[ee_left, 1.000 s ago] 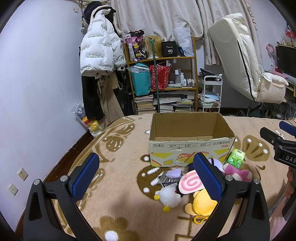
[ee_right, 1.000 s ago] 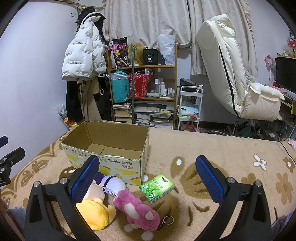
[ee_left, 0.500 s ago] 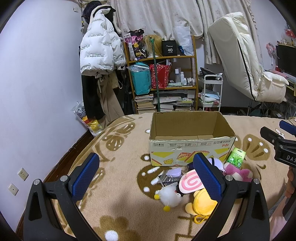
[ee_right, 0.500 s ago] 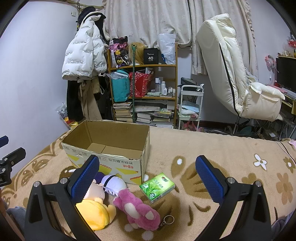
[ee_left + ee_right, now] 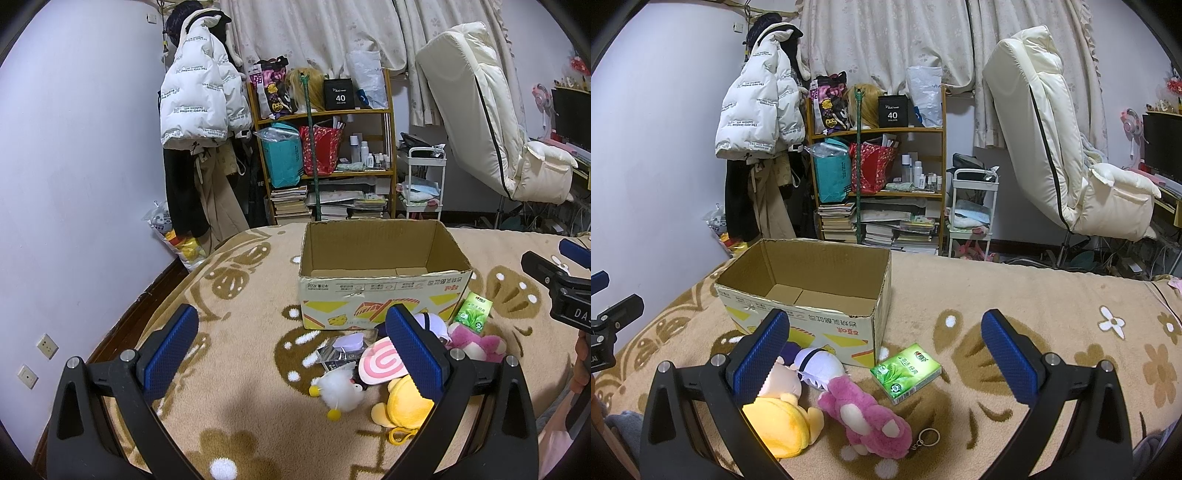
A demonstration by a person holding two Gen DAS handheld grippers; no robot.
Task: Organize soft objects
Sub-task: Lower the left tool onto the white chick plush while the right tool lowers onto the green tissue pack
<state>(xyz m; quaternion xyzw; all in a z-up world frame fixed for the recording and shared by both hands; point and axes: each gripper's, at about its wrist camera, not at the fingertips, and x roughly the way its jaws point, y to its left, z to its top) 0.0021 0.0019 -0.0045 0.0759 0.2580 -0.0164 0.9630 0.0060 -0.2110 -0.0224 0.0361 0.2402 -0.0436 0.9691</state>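
Nothing moved — one cardboard box (image 5: 820, 295), both hand-held grippers (image 5: 291, 343) (image 5: 884, 347) wide, empty.

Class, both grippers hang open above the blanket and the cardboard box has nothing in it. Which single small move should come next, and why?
Probably lower the right gripper onto the pink plush. It lies nearest below that gripper, clear of the other toys, while the cardboard box is empty. The left gripper also holds nothing.

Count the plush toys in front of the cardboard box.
5: white chick leftmost, pink swirl beside it, yellow toy nearest, purple-haired doll by the box, pink bear rightmost; fingers may hide more.
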